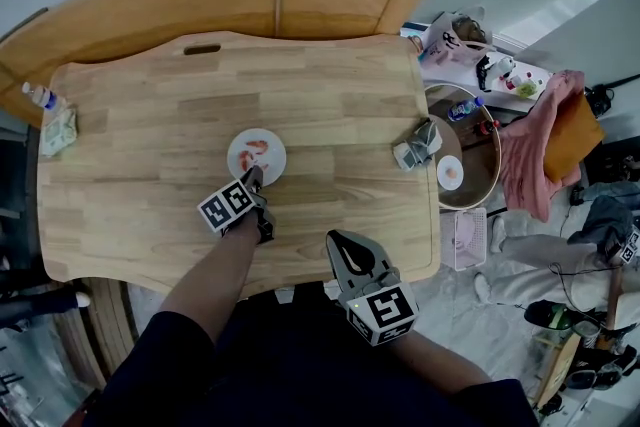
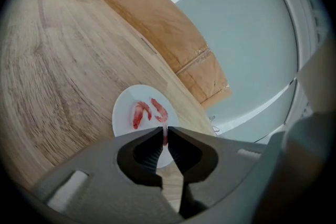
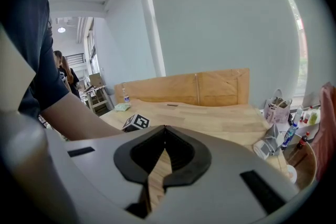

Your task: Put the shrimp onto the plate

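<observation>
- The left tool [image 2: 164, 132] is clenched on a shrimp [image 2: 165, 135], its tips over the white plate [image 2: 122, 117].
- A curled shrimp [image 2: 138, 113] lies on the plate.
- A straighter shrimp [image 2: 159, 109] runs toward the tips; whether it is the pinched one, I cannot tell.
- The right tool [image 3: 165, 129] is clenched and empty, above the bench [image 3: 220, 115].

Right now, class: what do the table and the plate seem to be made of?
The table: wood, pale matt finish; joined planks and grain lines show. The plate: smooth plain white, perhaps ceramic or plastic; the look leaves it open.
</observation>
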Motion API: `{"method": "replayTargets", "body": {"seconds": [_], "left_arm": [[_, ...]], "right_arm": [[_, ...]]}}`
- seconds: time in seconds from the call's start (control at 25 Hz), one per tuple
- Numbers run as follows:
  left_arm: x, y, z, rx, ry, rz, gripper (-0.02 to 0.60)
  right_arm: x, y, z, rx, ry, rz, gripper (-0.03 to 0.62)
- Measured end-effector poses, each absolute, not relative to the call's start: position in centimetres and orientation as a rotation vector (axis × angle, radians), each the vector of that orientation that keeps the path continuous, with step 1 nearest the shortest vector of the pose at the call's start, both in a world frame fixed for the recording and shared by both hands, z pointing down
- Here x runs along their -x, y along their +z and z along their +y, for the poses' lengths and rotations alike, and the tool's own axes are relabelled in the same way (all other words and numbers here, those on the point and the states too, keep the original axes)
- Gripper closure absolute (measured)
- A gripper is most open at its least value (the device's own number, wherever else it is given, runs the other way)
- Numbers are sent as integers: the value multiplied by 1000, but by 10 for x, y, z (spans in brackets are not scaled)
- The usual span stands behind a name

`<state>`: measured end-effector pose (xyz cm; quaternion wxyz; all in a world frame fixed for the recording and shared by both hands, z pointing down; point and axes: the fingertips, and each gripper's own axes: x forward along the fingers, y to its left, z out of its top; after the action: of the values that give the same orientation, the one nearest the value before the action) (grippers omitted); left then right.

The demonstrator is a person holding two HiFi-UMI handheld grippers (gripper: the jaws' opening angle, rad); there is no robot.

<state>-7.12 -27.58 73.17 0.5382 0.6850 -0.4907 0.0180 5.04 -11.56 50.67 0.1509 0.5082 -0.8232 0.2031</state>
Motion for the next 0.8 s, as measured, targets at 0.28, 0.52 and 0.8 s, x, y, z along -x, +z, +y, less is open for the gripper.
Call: {"method": "replayTargets", "body": {"seconds": [0.28,0.52,0.8], "left_arm": [[67,739,-276,-1604,64,-1162,548],[65,747,-277,-1592,107,-1158,547],[67,746,-279,-1608,139,-1169,500]], "right_arm": [[-52,508,-117,-1455,584,-2359,585],[-54,507,-117,-1452,579,-2358,583],[-52,508,-115,-1443,577,-2363,583]]}}
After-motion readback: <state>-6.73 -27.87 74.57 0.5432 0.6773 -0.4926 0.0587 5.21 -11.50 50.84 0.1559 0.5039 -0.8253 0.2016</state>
